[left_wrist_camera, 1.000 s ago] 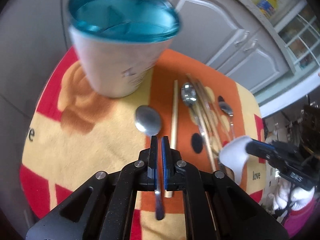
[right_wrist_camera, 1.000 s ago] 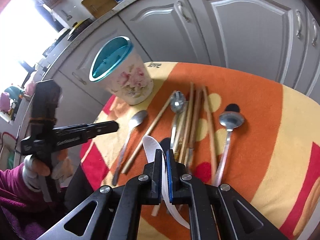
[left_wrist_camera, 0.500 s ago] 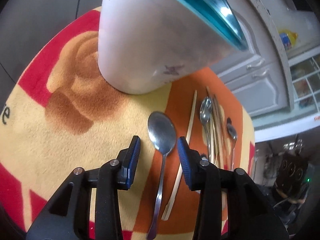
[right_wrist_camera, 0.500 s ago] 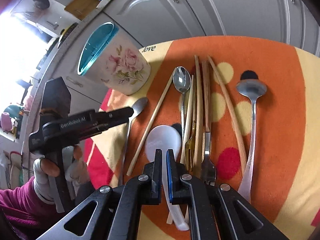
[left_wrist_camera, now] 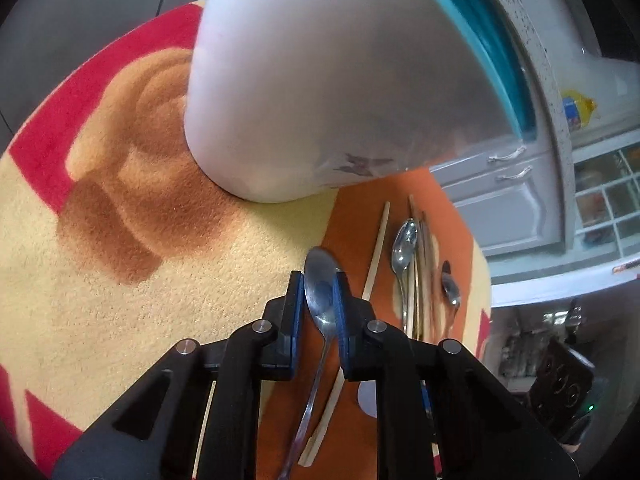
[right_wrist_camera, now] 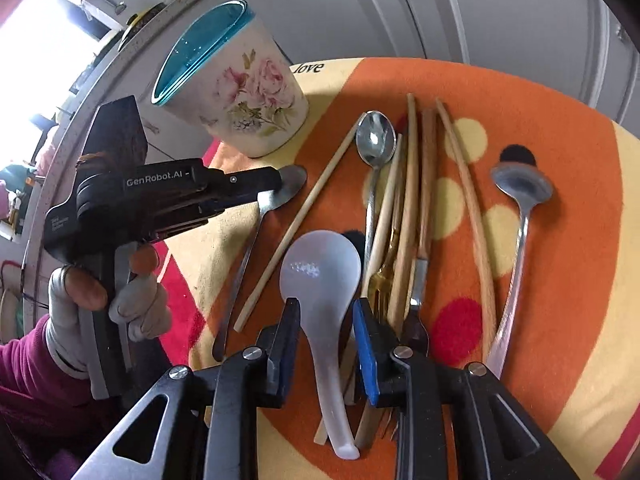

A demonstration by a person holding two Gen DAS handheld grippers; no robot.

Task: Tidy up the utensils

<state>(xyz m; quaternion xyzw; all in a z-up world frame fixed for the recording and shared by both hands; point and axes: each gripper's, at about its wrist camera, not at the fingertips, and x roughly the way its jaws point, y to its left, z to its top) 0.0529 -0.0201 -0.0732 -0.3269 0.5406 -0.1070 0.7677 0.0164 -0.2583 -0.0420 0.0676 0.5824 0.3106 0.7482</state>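
Note:
My left gripper (left_wrist_camera: 319, 280) is closed onto the bowl of a metal spoon (left_wrist_camera: 320, 292) that lies on the cloth just in front of the white floral cup with a teal rim (left_wrist_camera: 320, 80). In the right wrist view the left gripper (right_wrist_camera: 276, 182) covers that spoon (right_wrist_camera: 244, 256) beside the cup (right_wrist_camera: 244, 96). My right gripper (right_wrist_camera: 326, 320) is open, its fingers either side of a white plastic soup spoon (right_wrist_camera: 320, 272) lying on the cloth.
On the orange, yellow and red cloth (right_wrist_camera: 540, 140) lie a lone chopstick (right_wrist_camera: 300, 224), a bundle of chopsticks with a spoon and gold fork (right_wrist_camera: 400, 220), and another metal spoon (right_wrist_camera: 520, 200). Grey cabinet doors (right_wrist_camera: 480, 12) stand behind.
My left gripper opened, moved forward to the spoon's bowl and closed on it. My right gripper, shut on the white spoon before, has opened with the spoon lying on the cloth.

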